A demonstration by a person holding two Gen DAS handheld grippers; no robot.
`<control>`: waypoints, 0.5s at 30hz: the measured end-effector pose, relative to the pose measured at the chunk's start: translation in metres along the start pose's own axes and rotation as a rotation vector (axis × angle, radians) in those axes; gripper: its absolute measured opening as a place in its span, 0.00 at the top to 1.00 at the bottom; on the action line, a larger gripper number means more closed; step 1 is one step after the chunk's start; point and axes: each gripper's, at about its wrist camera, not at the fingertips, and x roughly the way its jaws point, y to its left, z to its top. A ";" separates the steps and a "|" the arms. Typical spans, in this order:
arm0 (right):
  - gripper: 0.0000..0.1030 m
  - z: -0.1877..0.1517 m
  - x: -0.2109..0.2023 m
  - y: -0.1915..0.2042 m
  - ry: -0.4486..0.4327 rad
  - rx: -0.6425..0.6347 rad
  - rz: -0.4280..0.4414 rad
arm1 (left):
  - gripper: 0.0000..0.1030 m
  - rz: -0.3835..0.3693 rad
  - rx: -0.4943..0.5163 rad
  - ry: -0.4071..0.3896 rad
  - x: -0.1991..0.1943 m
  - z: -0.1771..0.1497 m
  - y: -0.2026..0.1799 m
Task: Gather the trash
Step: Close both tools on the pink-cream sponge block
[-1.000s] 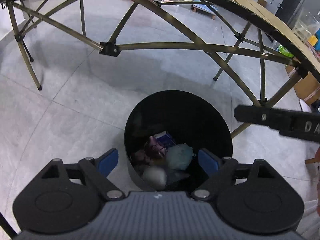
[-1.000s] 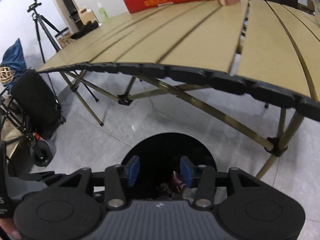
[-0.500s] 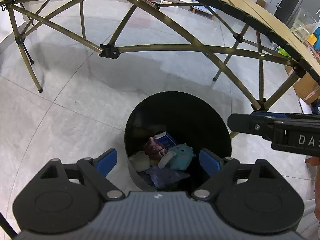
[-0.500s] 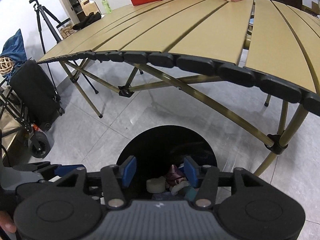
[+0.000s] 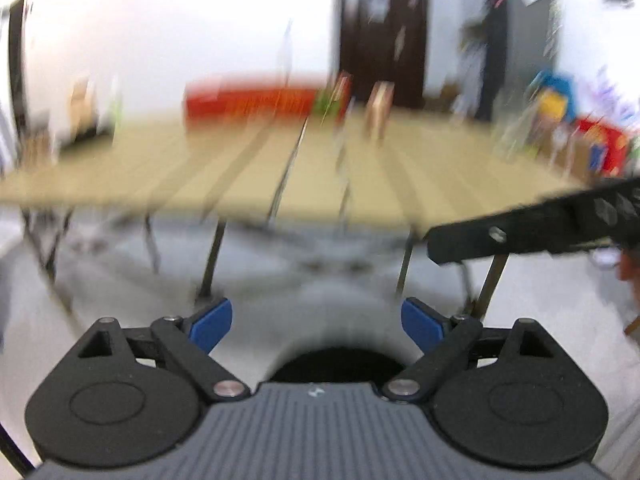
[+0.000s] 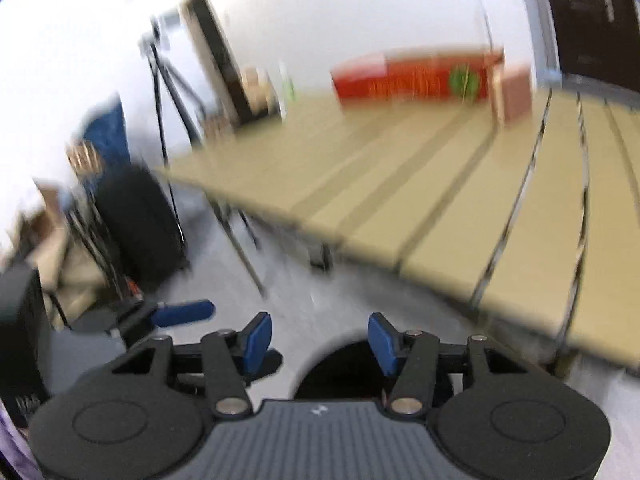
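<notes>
Both views are motion-blurred. The black trash bin (image 5: 340,364) shows only as a dark rim low in the left wrist view, just below my left gripper (image 5: 316,324), which is open and empty. The bin (image 6: 340,368) also sits low in the right wrist view, under my right gripper (image 6: 318,338), open and empty. The right gripper's body (image 5: 520,228) crosses the right side of the left wrist view. The left gripper's blue finger (image 6: 184,313) shows at the left of the right wrist view. The bin's contents are hidden.
A tan slatted folding table (image 5: 304,168) stands ahead above the bin, with a red box (image 5: 252,100) and a brown box (image 5: 378,110) at its far edge. A tripod (image 6: 168,80) and black trolley bag (image 6: 140,220) stand on the left. The floor is grey tile.
Both grippers have swung upward from looking down into the bin to looking level across the table top. The bin has dropped to the bottom of both views. The jaws stay open.
</notes>
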 end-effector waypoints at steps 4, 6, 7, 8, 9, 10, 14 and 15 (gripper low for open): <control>0.47 0.051 -0.020 -0.035 -0.193 0.053 -0.127 | 0.09 -0.040 0.051 -0.123 0.030 0.070 -0.018; 0.47 0.073 -0.024 -0.057 -0.279 0.098 -0.232 | 0.09 -0.047 0.049 -0.138 0.073 0.112 -0.028; 0.46 0.080 -0.028 -0.069 -0.321 0.131 -0.272 | 0.09 -0.060 0.045 -0.133 0.101 0.132 -0.034; 0.45 0.083 -0.032 -0.081 -0.366 0.167 -0.303 | 0.09 -0.069 0.043 -0.119 0.127 0.148 -0.040; 0.45 0.082 -0.035 -0.090 -0.394 0.192 -0.321 | 0.09 -0.059 0.040 -0.108 0.154 0.160 -0.046; 0.45 0.078 -0.036 -0.098 -0.406 0.200 -0.344 | 0.09 -0.031 0.055 -0.105 0.184 0.171 -0.053; 0.45 0.059 -0.034 -0.121 -0.375 0.183 -0.478 | 0.10 0.071 0.025 -0.084 0.269 0.192 -0.071; 0.45 0.056 -0.032 -0.124 -0.365 0.181 -0.488 | 0.10 0.065 -0.021 -0.069 0.285 0.195 -0.071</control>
